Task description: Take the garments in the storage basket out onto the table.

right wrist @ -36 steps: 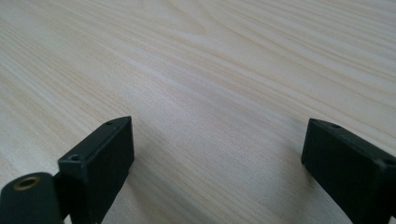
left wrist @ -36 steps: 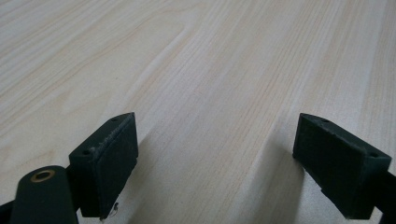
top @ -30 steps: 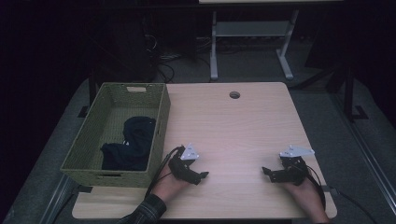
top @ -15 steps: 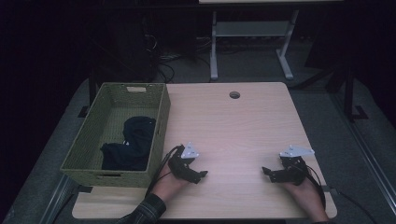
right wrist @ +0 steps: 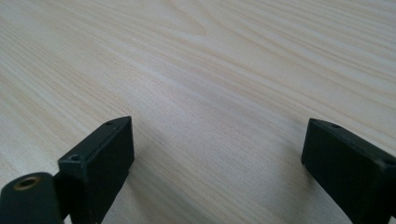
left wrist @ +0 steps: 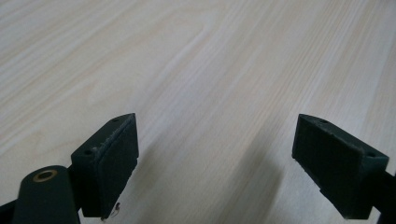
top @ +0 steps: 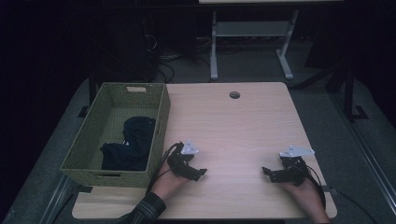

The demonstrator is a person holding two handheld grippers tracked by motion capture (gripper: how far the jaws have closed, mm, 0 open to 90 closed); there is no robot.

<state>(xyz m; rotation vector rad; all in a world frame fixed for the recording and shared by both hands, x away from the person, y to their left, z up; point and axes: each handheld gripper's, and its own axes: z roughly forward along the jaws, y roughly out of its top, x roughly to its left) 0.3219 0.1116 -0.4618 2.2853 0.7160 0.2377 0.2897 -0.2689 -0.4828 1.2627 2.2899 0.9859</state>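
Both hands are parked low on the desk (top: pixel 243 126) right now, one set of tongs in each. The left tongs (top: pixel 198 173) sit at about 7 o'clock on the desk, just beside the near right corner of the green woven basket (top: pixel 159 122), with a plaid sleeve (top: pixel 142 212) coming in under them. The right tongs (top: pixel 267 172) are over at roughly 5 o'clock, well apart from the left ones, tips pointing back toward the middle.

In the left gripper view the left tongs (left wrist: pixel 217 163) are spread wide – both black pads far apart with bare light wood grain between them, holding nothing. Same story in the right gripper view: the right tongs (right wrist: pixel 219 170) gape wide over plain desk, nothing between the pads.

The closest thing to the tongs is the dark garment (top: pixel 130 142) – a bunched black piece of clothing lying inside the basket, in its near half, at about 9 o'clock from desk centre. Neither set of tongs touches it; the basket wall stands between it and the left tongs.

There's a round cable hole (top: pixel 234 94) up at 12 o'clock on the desk, and a white-legged stand (top: pixel 215 51) on the floor beyond it.
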